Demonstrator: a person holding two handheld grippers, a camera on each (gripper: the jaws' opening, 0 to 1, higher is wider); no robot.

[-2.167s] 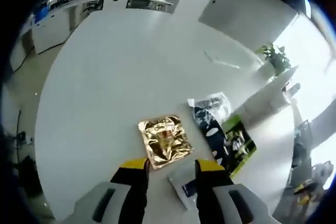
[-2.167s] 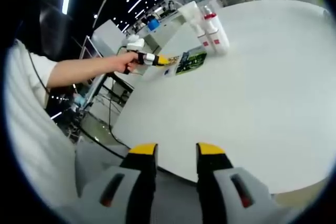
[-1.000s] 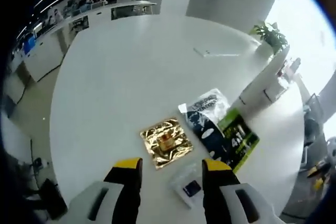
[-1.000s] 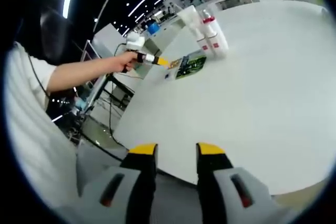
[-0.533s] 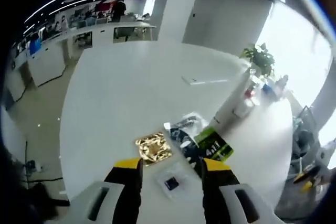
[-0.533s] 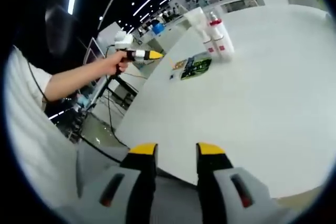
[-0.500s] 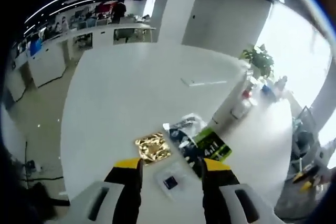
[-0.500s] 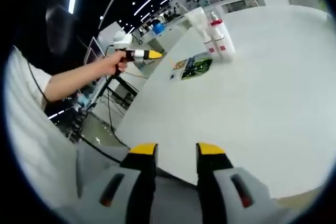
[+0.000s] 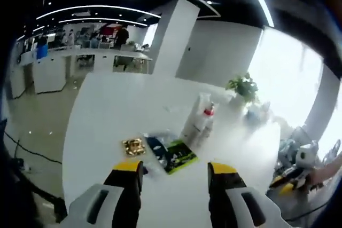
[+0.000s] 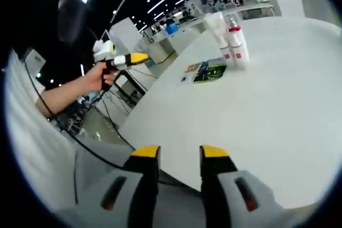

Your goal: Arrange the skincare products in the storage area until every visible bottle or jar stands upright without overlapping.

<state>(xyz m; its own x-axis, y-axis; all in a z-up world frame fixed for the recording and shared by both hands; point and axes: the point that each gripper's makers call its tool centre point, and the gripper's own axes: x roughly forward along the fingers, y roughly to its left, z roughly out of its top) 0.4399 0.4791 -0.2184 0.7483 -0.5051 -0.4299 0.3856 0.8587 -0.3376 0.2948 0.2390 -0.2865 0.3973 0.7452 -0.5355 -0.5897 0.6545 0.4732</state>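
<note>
My left gripper (image 9: 173, 170) and right gripper (image 10: 180, 155) both gape, holding nothing; bottles (image 9: 199, 123) stand mid-table (image 10: 278, 110) beside flat sachets (image 9: 179, 156); labels too small to read.

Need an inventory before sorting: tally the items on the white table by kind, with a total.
Upright bottles or tubes: 2 — white tube, bottle with red cap
Flat sachets or packets: 3 — gold sachet, dark sachet, green packet
Total: 5
</note>
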